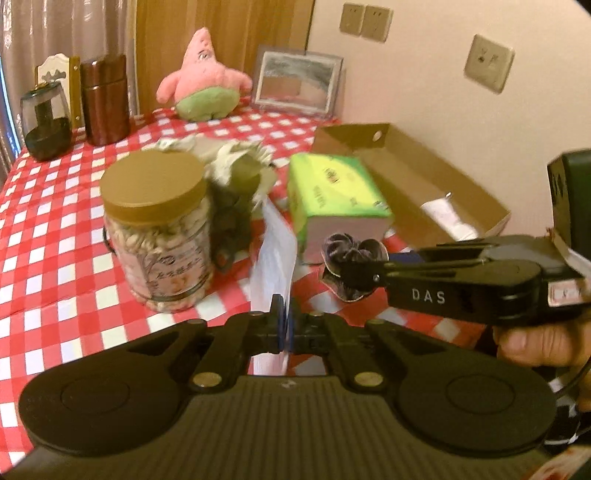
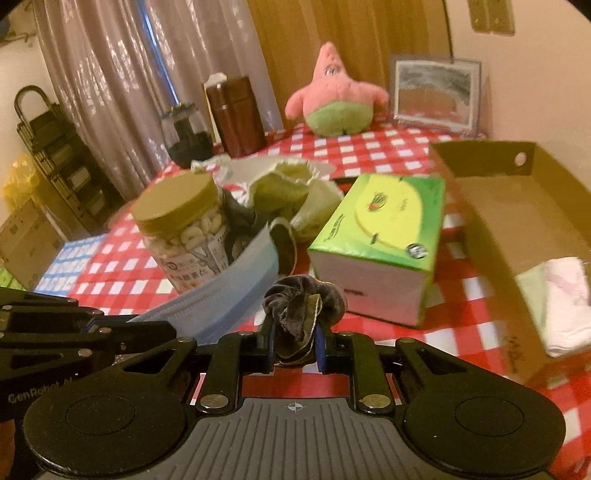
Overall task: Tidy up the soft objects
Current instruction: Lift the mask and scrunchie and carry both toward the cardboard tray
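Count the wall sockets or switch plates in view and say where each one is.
3. Two plates sit side by side high on the wall, right of the wooden panel; a single plate is further right and lower. More may lie outside the frame.

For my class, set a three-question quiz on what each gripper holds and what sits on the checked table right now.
1. True or false: the left gripper is shut on a face mask.
2. What does the right gripper hold? A) a tissue pack B) a dark velvet scrunchie C) a jar lid
3. Fill in: the cardboard tray already holds a folded white ____.

Key
1. True; its fingers pinch the pale blue mask.
2. B; the scrunchie is bunched between its fingers.
3. Cloth, lying at the tray's near end.
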